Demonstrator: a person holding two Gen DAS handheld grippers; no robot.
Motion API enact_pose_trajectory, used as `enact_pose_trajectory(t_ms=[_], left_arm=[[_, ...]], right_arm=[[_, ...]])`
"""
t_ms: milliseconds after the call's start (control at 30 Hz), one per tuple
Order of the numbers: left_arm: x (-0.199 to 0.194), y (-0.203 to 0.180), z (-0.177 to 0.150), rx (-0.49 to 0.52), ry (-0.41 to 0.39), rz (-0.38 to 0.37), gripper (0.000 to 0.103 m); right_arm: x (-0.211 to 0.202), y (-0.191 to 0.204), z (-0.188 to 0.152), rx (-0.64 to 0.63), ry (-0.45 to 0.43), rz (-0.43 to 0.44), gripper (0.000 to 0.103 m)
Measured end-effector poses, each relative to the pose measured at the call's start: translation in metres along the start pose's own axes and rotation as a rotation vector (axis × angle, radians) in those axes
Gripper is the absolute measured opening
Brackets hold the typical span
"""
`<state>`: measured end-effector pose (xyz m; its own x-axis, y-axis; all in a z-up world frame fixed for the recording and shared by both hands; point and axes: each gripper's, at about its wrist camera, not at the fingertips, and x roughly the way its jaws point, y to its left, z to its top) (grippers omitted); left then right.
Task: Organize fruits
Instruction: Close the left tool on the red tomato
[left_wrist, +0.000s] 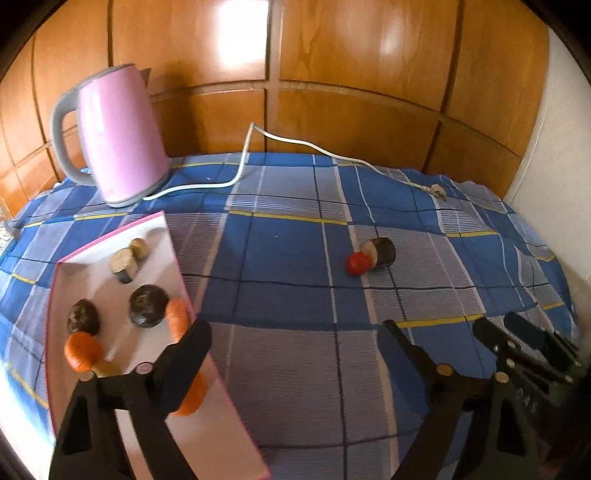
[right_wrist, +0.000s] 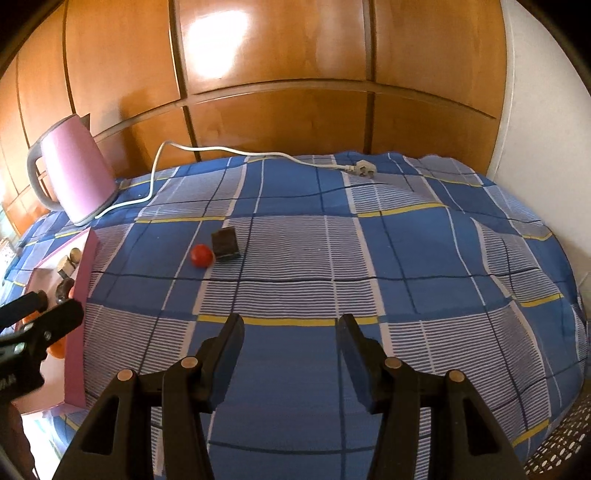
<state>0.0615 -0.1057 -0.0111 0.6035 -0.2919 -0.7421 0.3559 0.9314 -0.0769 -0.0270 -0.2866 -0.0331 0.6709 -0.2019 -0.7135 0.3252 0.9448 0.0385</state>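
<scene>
At the far left, a pink tray (left_wrist: 173, 254) holds orange and dark fruit pieces, some hidden behind the left tongs (left_wrist: 295, 328), whose jaws gape wide with nothing between them. Mid-bench, a red tomato (right_wrist: 202, 255) touches a dark cut piece (right_wrist: 226, 243), perhaps a fruit, too blurred to name. The right tongs (right_wrist: 290, 321) stand half open and bare. A blue checked cloth (right_wrist: 406, 258) covers the bench below wooden panels (right_wrist: 277, 55); a pink kettle (left_wrist: 122, 136) stands behind.

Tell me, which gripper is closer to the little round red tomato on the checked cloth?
Right, I think, though it's close. The right gripper sits empty on the near side of the little round red tomato. The left gripper hangs by the pink tray, off to the side.
</scene>
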Motion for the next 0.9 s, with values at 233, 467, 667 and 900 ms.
enact_pose_trajectory(t_ms=[233,467,667,900], left_arm=[[0.038,-0.017,0.02,0.028,0.072,-0.082,0.051],[0.078,-0.03,0.037,0.043,0.135,-0.123,0.046],[0.104,-0.038,0.049,0.036,0.161,-0.157,0.046],[0.134,-0.044,0.051,0.031,0.203,-0.181,0.028]], right_arm=[[0.004,-0.008,0.0,0.013,0.013,-0.006,0.054],[0.008,-0.013,0.001,0.015,0.024,-0.005,0.054],[0.014,-0.017,0.002,0.023,0.038,-0.007,0.054],[0.019,-0.021,0.004,0.03,0.045,-0.002,0.054]])
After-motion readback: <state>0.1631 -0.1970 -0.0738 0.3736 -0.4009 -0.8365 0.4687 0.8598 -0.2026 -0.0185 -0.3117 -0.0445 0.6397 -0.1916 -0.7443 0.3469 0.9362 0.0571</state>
